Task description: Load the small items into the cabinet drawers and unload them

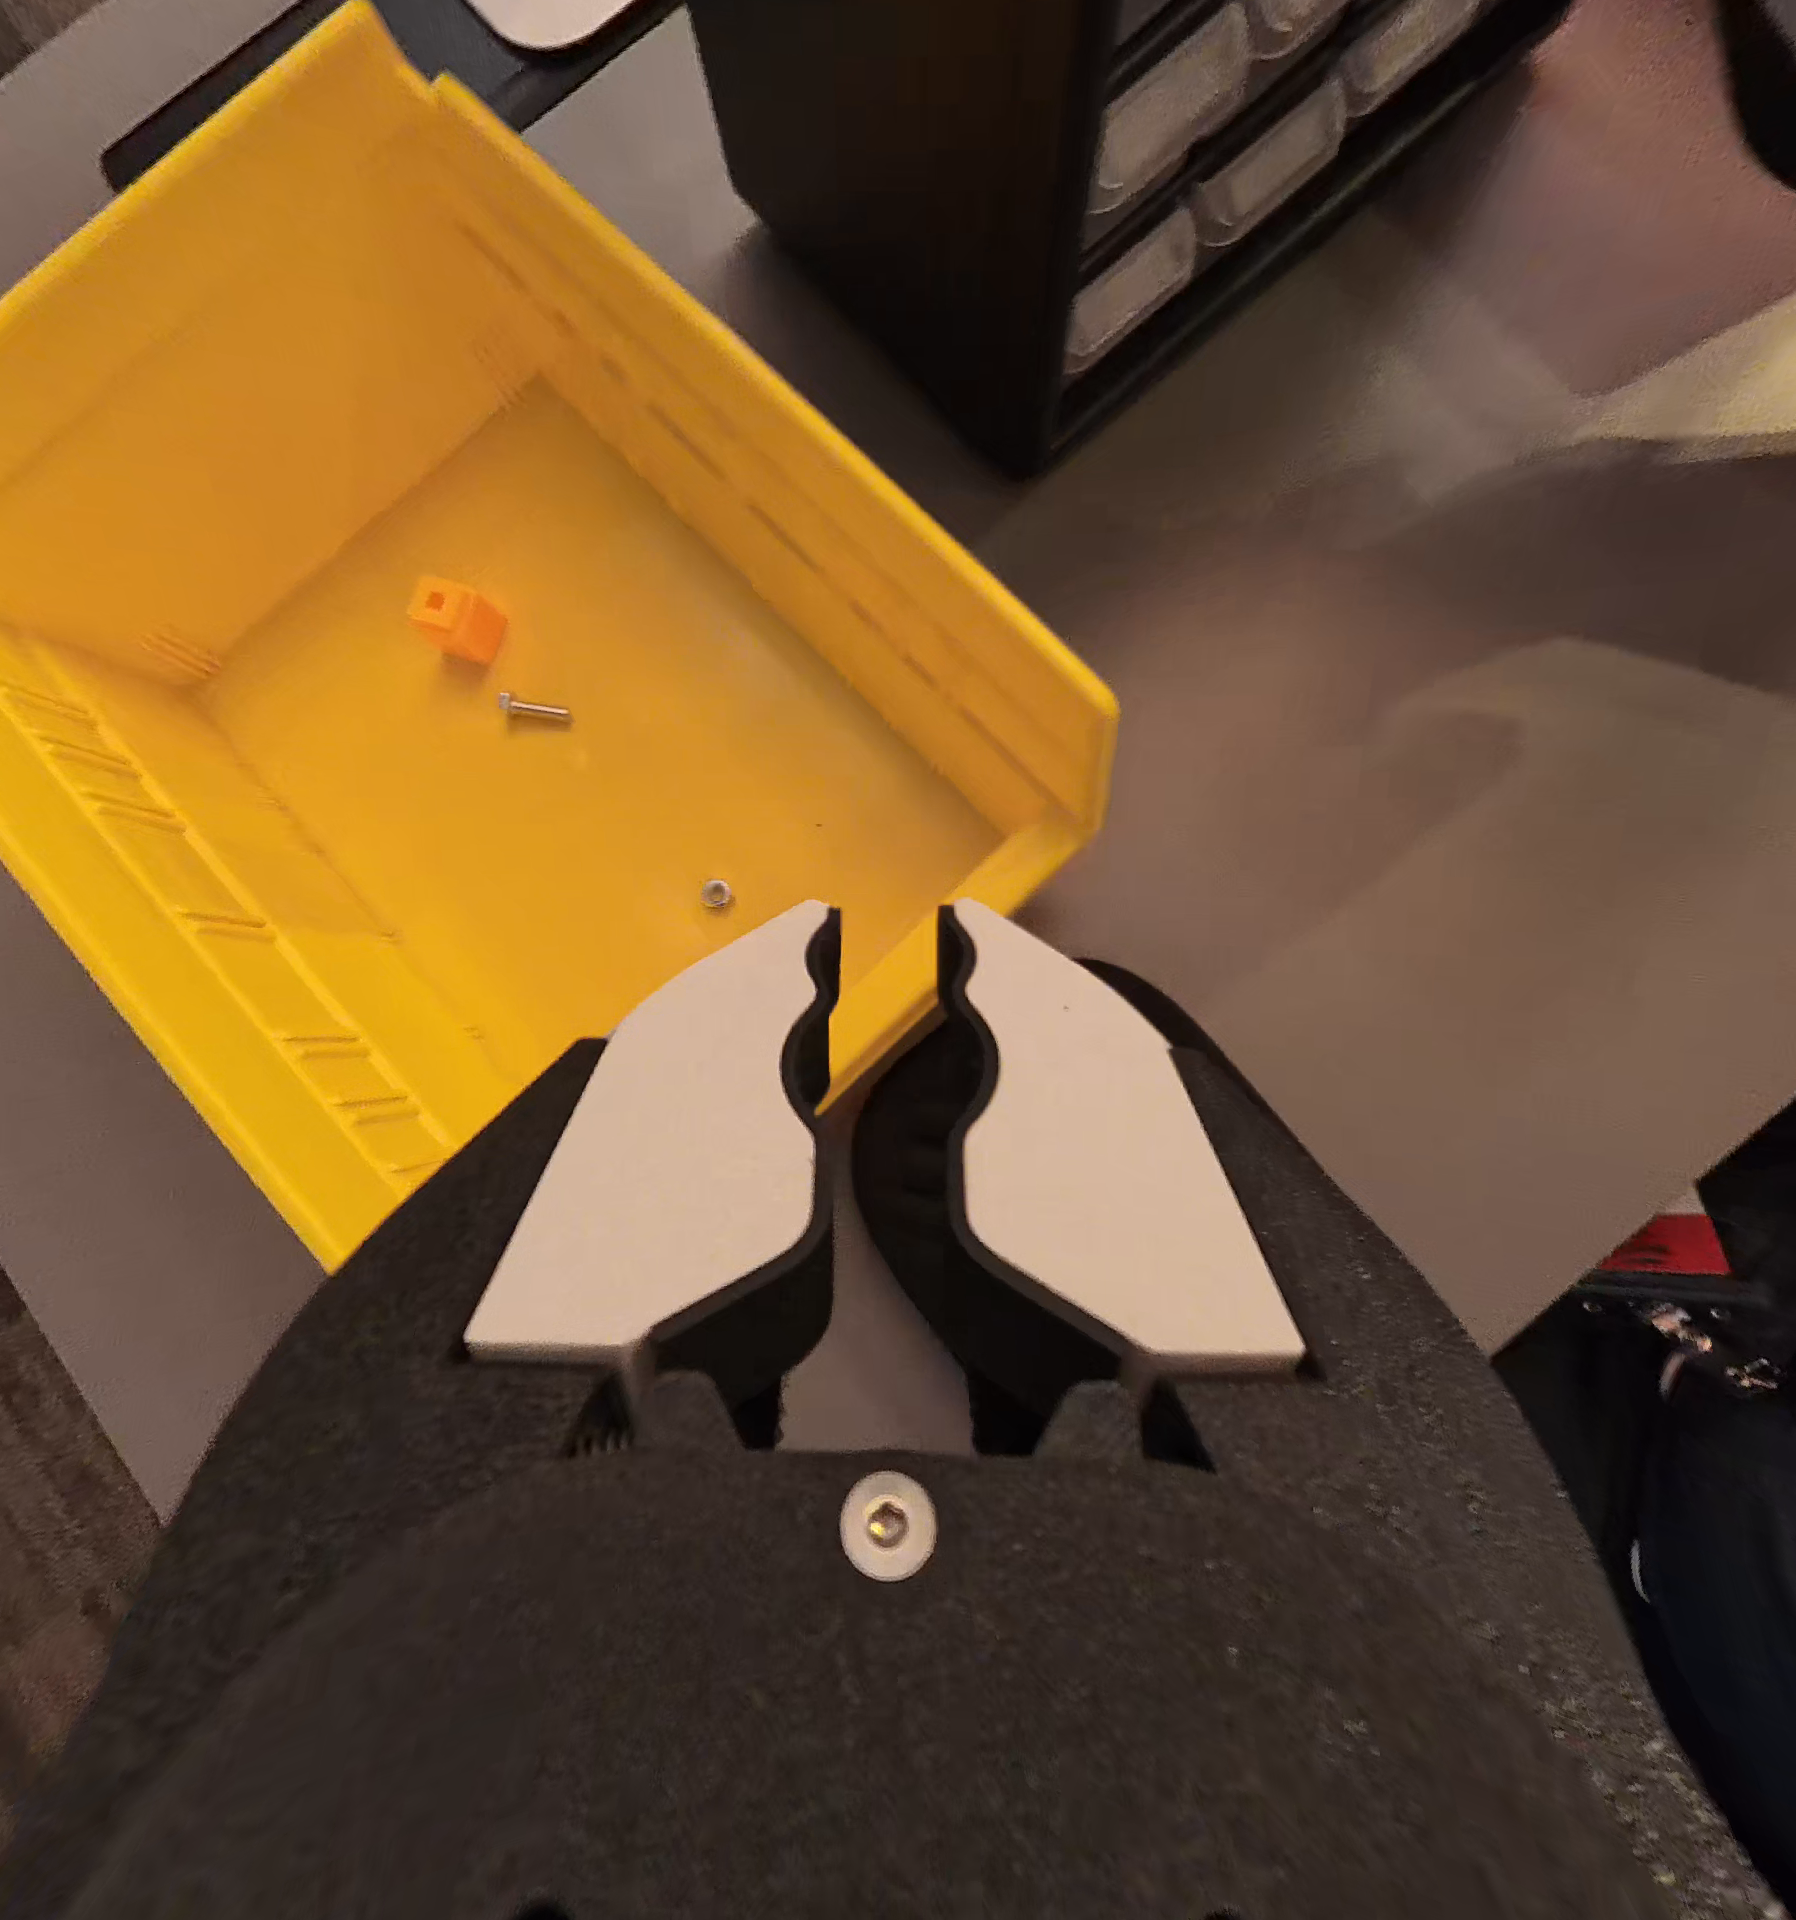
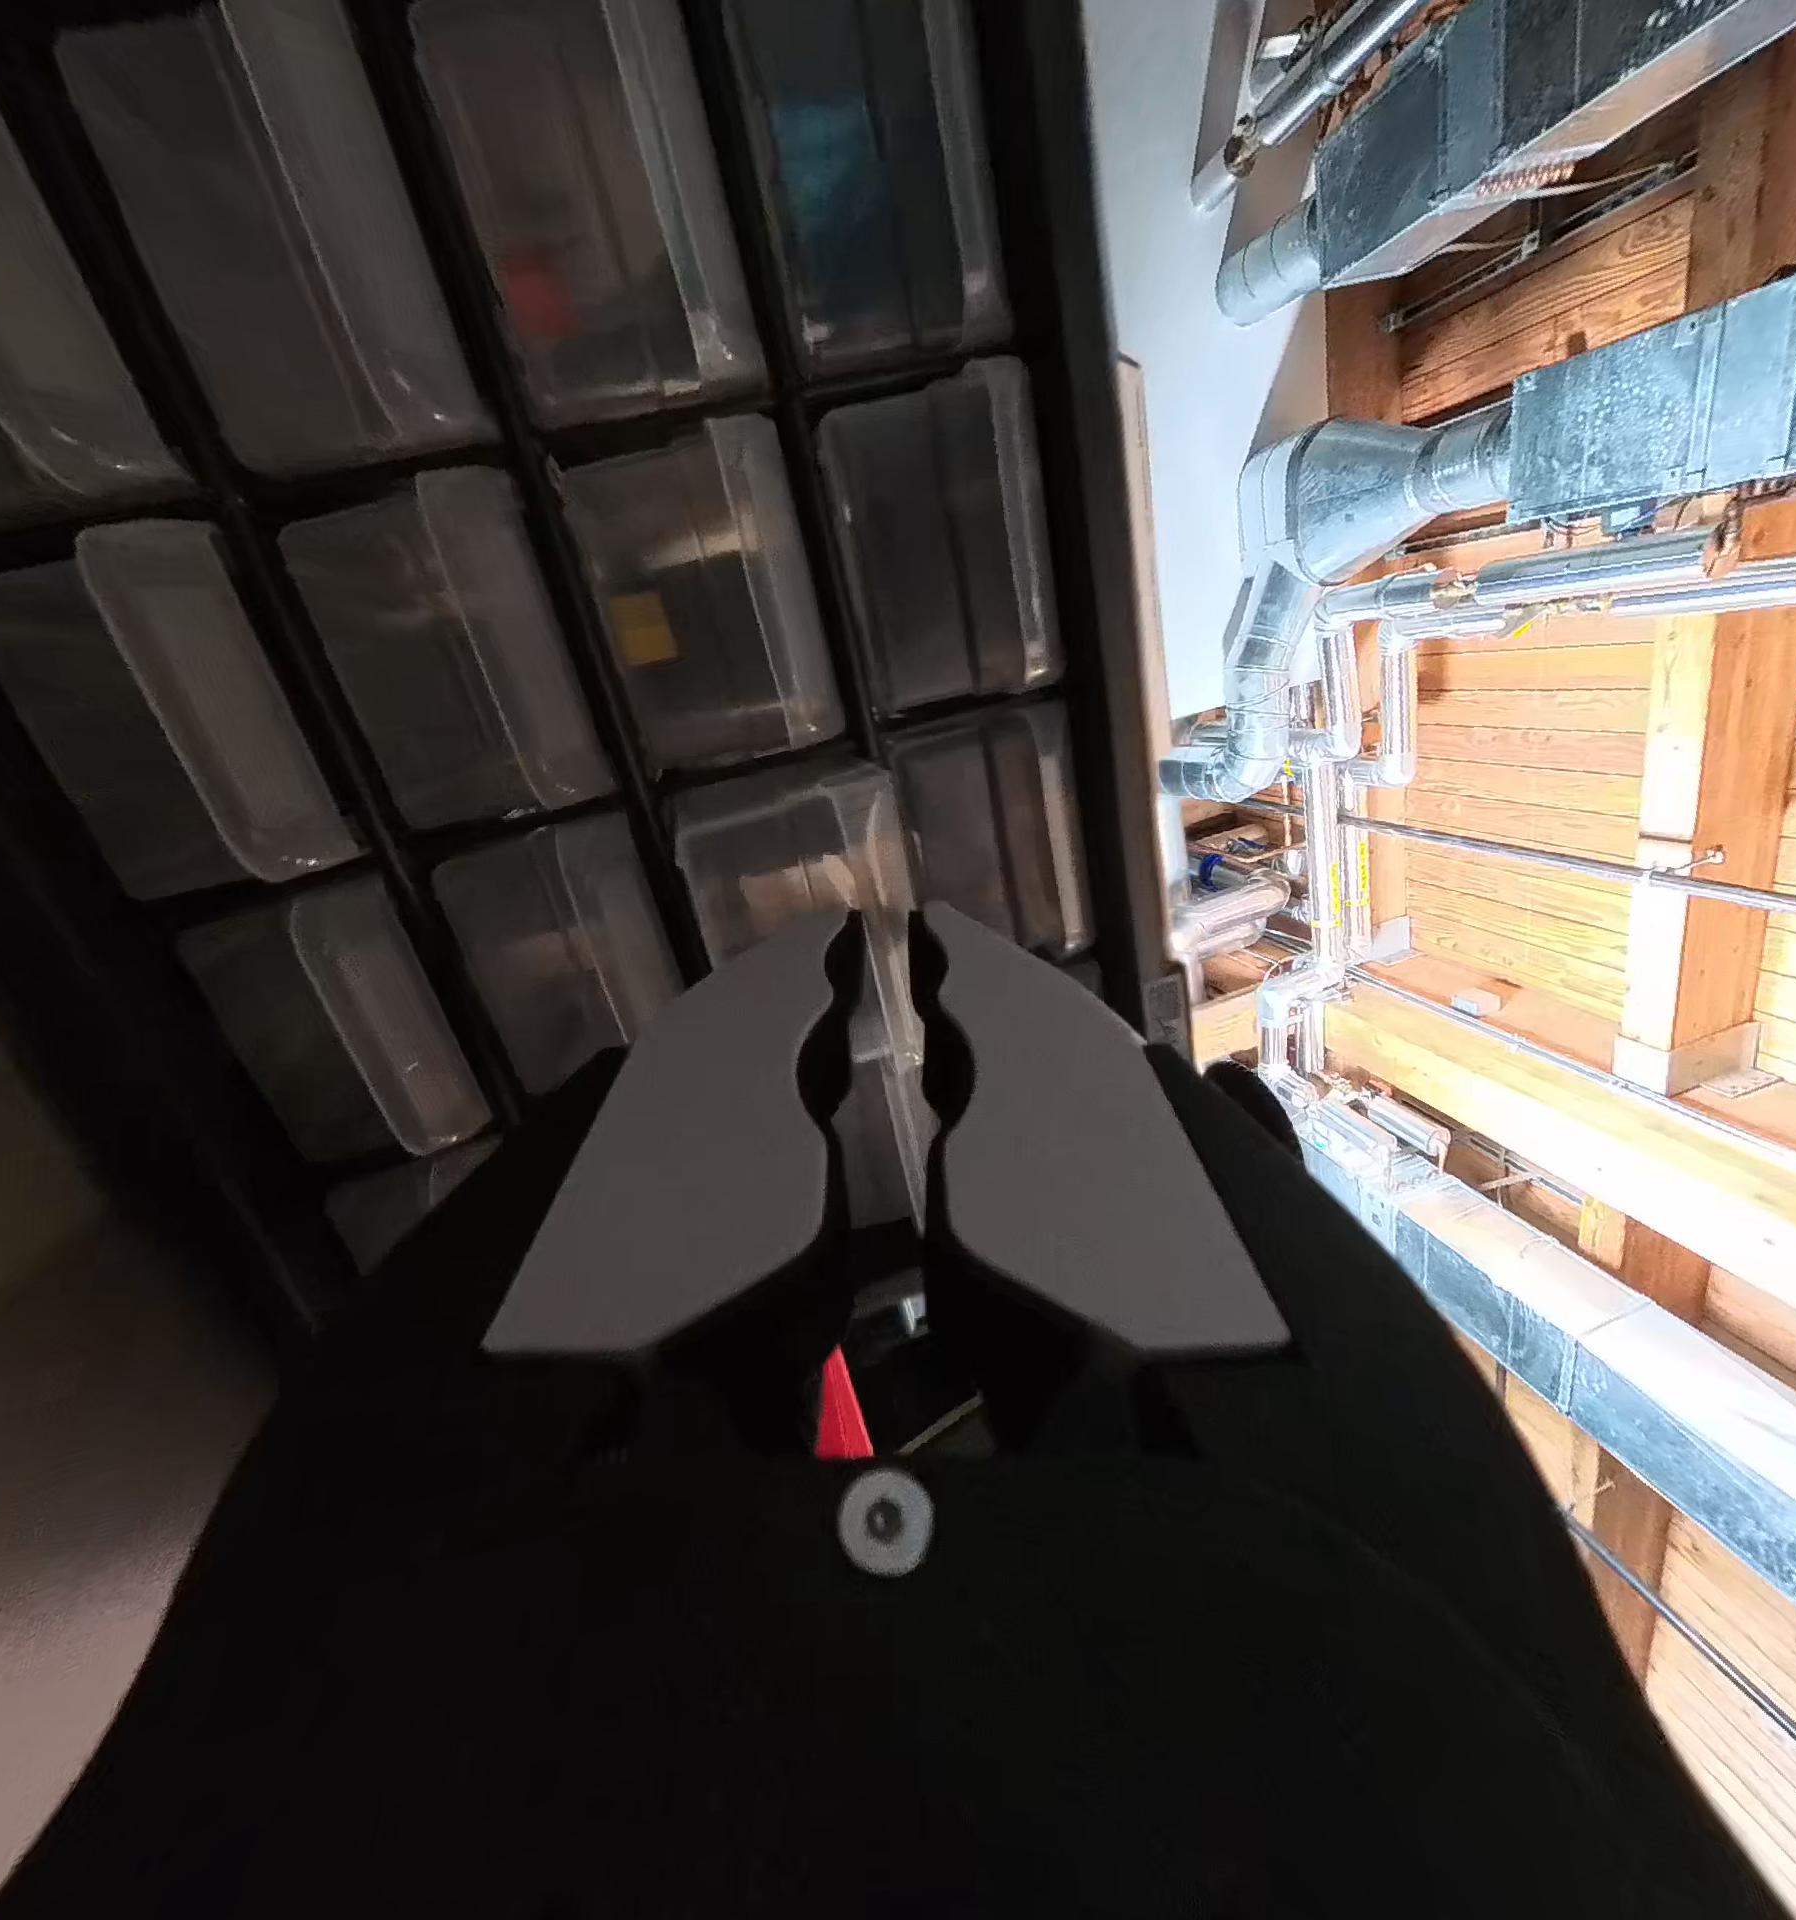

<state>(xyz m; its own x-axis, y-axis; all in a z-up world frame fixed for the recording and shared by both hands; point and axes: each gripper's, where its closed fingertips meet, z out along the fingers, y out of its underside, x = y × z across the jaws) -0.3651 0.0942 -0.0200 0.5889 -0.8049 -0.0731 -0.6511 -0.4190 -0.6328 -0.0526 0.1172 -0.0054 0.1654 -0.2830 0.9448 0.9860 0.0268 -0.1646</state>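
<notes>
L hand-held gripper (image 1: 888,914) hovers over near corner of yellow bin (image 1: 1039,748), jaws parted a little, nothing between them. Bin sits on grey table (image 1: 1496,831), tilted in L wrist view.

Left in bin: orange block (image 1: 458,620), screw (image 1: 533,710) just beside it, nut (image 1: 716,892) apart from both, close to gripper tips. Three small items, none gripped.

Cabinet (image 1: 935,239) stands behind bin, black frame, clear drawers (image 1: 1133,291) in rows.

R hand-held gripper (image 2: 886,920) is up at cabinet face, view rolled sideways; ceiling ducts (image 2: 1393,499) at right. Jaws nearly closed around the clear front lip of one drawer (image 2: 769,862), lower part of the column second from cabinet's edge. Looks like a pinch on the lip, but contact itself is blurred, so not certain. Can't tell if drawer is out or flush.

Some drawers show contents through plastic: a red thing (image 2: 541,291), a yellow thing (image 2: 642,629), something bluish (image 2: 821,156). What they are: can't tell.

Progress, judged: mid-task. Some drawers hold stuff, bin nearly bare but not empty. Whether this is the load or unload phase can't be settled from here. If loading, three items to go and R side is readying a drawer; L is best placed for the nut.
</notes>
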